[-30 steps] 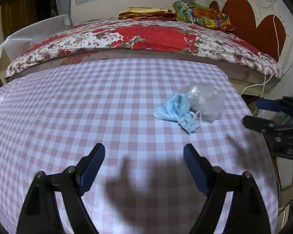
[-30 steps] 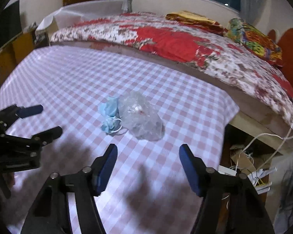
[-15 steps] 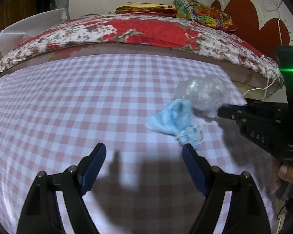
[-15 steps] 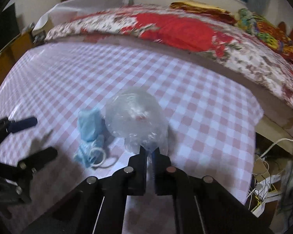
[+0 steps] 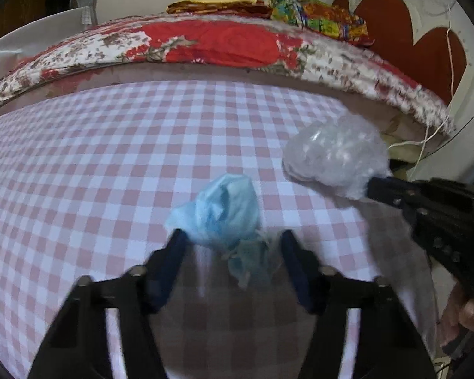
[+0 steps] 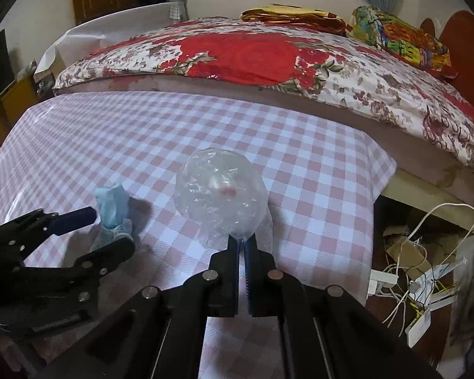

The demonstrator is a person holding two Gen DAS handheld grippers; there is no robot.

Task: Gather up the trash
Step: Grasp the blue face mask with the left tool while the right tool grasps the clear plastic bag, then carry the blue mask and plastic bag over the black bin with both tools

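Note:
A crumpled blue face mask [image 5: 219, 211] lies on the pink checked tablecloth [image 5: 110, 158]. My left gripper [image 5: 230, 246] is open, its two fingers on either side of the mask's near end. It also shows in the right wrist view [image 6: 110, 227], around the mask [image 6: 112, 203]. My right gripper [image 6: 242, 243] is shut on the neck of a clear plastic bag [image 6: 219, 192] and holds it just above the cloth. The bag [image 5: 335, 158] shows at the right in the left wrist view, with the right gripper [image 5: 371, 188] pinching its edge.
A bed with a red floral quilt [image 6: 268, 57] runs along the table's far edge. The table's right edge [image 6: 382, 189] drops to a floor with white cables and a power strip [image 6: 426, 284]. A white sheet [image 6: 110, 28] stands at the back left.
My left gripper has moved forward and now straddles the mask. My right gripper closed on the plastic bag and has lifted it slightly, away from the mask.

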